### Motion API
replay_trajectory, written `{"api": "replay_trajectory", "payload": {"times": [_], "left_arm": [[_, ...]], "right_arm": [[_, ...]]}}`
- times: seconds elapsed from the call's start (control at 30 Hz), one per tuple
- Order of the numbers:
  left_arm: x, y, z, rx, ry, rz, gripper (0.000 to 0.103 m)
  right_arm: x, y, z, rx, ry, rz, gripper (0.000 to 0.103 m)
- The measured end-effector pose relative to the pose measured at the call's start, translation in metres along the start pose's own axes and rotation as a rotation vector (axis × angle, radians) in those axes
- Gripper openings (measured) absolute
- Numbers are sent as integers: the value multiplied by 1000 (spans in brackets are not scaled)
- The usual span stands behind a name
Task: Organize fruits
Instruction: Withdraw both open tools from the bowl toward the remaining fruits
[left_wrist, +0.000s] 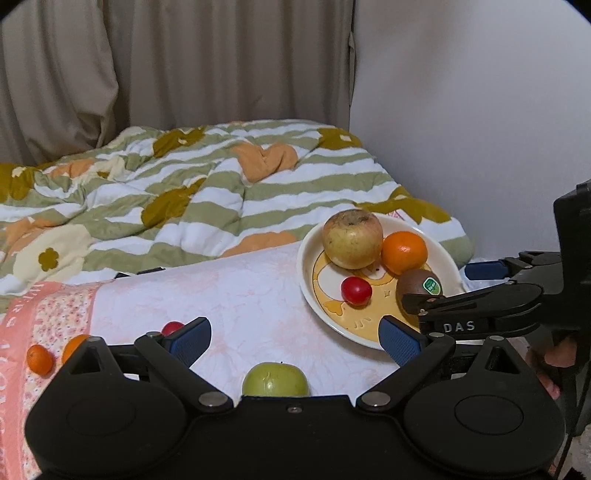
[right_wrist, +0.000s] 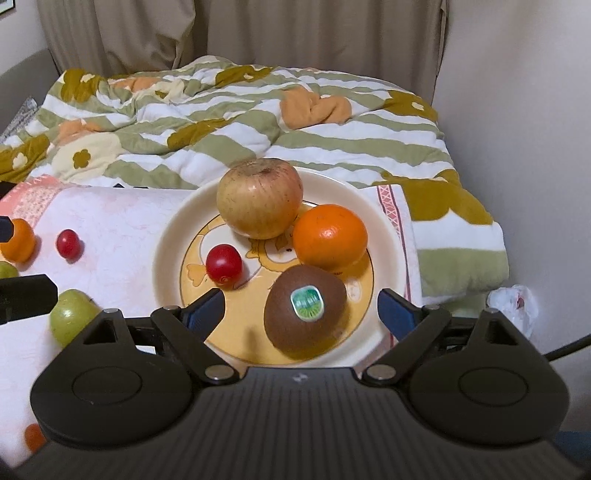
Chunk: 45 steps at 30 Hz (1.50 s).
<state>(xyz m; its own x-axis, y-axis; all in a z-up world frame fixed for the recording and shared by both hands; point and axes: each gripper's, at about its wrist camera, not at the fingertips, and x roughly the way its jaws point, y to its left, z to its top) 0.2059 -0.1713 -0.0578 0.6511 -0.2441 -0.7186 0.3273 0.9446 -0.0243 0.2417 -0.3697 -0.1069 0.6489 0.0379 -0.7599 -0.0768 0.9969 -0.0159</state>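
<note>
Your right gripper (right_wrist: 300, 308) is wide open around the fuzzy kiwi (right_wrist: 304, 312) on the glossy plate (right_wrist: 168, 236); your left gripper (left_wrist: 295, 339) gapes empty, half-hiding a smooth green apple (left_wrist: 275, 380).

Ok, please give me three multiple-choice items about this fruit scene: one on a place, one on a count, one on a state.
1. Where is the kiwi?
A. on the plate
B. on the blanket
C. on the cloth beside the plate

2. How many fruits lie on the plate?
A. two
B. four
C. six

3. How does the right hand-held gripper stand?
A. shut on the kiwi
B. shut on nothing
C. open, pads clear of the kiwi

Answers:
1 A, the kiwi rests inside the rim.
2 B, big apple, orange, red tomato and kiwi.
3 C, both blue pads stand apart from the kiwi.
</note>
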Motion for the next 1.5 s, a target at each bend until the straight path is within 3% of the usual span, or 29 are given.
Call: {"api": "replay_trajectory", "payload": {"times": [0.27, 0.5, 0.87, 1.0, 1.23, 1.5], "left_arm": [[-48, -9, -11, -38, -84, 36, 100], [-82, -6, -26, -66, -130, 132, 101], [-118, 36, -56, -103, -151, 227, 102], [-126, 62, -64, -81, -153, 206, 102], [-125, 110, -67, 17, -134, 145, 102], [-97, 156, -71, 82, -76, 42, 102]], "right_arm": [[-56, -3, -6, -2, -44, 14, 103], [-100, 1, -11, -24, -89, 19, 103], [-148, 22, -27, 8, -107, 54, 103], [-152, 38, -38, 63, -78, 64, 103], [-162, 78, -57, 187, -51, 7, 103], [-157, 129, -80, 296, 3, -82, 103]]}}
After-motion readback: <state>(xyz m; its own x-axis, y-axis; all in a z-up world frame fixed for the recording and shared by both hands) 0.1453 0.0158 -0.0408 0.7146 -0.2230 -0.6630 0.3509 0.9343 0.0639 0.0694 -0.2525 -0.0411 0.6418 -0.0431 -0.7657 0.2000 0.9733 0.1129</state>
